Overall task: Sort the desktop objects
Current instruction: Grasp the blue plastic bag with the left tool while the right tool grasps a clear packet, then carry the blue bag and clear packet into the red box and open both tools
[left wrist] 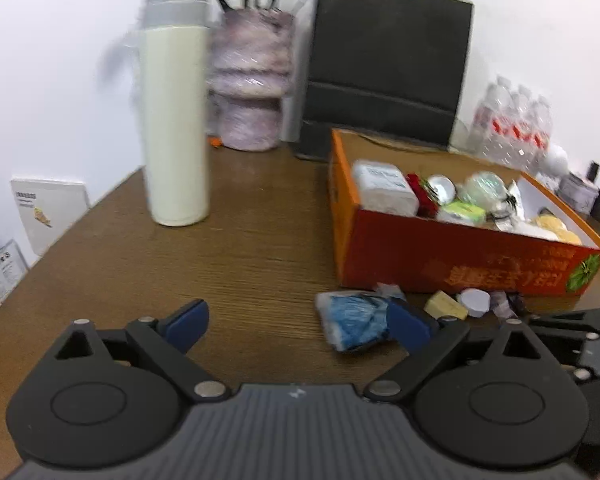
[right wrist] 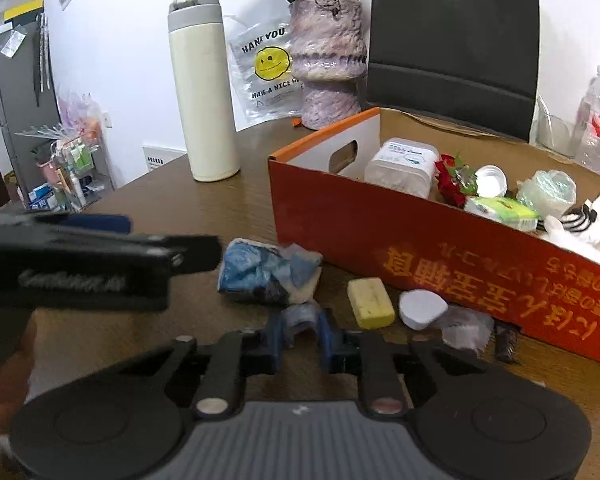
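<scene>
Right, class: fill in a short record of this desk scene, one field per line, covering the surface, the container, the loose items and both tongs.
surface: brown wooden desk
container: orange cardboard box, already holding several items
loose items in front of box: blue crumpled bag, yellow block, white cap
standing item: cream flask, upright
left tongs: open, nothing held
right tongs: closed on a small clear wrapper

- Box (right wrist: 440, 248) sits at your 1 o'clock on the table (left wrist: 240, 248); the tub (right wrist: 402, 166) lies in its near-left corner.
- Thermos (right wrist: 202, 88) stands at 11 o'clock, with the vase (right wrist: 328, 64) behind and right of it.
- Crumpled bag (right wrist: 266, 270), bar (right wrist: 370, 302) and cap (right wrist: 422, 308) lie left to right before the box.
</scene>
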`<state>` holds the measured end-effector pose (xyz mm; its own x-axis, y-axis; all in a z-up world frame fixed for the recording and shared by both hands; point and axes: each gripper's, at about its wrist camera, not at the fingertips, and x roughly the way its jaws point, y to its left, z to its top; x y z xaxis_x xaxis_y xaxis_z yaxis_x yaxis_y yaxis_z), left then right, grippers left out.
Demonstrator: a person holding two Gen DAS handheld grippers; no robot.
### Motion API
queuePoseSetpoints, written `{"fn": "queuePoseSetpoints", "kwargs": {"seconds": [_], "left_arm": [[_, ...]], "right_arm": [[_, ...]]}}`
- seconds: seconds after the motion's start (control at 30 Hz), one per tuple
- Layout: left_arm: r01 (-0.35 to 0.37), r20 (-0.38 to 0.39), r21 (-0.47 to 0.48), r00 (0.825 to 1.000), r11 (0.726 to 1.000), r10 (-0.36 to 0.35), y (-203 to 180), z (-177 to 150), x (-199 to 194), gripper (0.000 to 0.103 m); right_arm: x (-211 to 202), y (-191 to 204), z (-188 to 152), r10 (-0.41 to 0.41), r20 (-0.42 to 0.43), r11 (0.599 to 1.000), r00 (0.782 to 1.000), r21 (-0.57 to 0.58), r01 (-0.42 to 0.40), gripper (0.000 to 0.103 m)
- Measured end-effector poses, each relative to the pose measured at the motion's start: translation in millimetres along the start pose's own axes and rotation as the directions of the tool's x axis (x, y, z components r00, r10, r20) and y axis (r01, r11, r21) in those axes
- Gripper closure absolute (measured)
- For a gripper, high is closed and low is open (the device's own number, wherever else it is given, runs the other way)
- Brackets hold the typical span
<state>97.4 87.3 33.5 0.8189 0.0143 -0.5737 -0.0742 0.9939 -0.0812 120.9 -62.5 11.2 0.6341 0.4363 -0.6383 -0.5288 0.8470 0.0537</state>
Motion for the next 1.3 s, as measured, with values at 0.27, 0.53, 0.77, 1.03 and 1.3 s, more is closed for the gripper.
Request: {"fn": "queuePoseSetpoints", "kwargs": {"seconds": [0.27,0.53,0.77,1.03,1.3], "left_arm": [[0.082,-0.067,0.02,0.994,0.996,-0.08,-36,5,38,0.004],[0.017,-0.052,0.129,0.999,0.991,-0.01,-51,-4,47,0.056],[0.015,0.008,-0.002,1.0,1.0,-0.015,-42,-26,-7,0.078],[0.087,0.18,0.117,0.978,0.989,-0.108,-82,-43,-87,0.077],[0.114,0.295,0.083,0.946,0.99,-0.134,-89,-47,-138,0.077]], "right_arm": [[-55,-45,-24,-0.004,0.105,0.99,0.994,0.137,-0.01,0.087],[-94,-78,-30,-0.087,0.177,0.98,0.98,0.194,0.052,0.087],[-110,-77,-48,-0.097,0.182,0.976,0.978,0.21,0.058,0.087],[-148,-59,-64,-0.137,0.223,0.978,0.965,0.186,0.096,0.087],[-197,-32,-78,-0.208,0.34,0.969,0.917,0.198,0.147,0.087]]}}
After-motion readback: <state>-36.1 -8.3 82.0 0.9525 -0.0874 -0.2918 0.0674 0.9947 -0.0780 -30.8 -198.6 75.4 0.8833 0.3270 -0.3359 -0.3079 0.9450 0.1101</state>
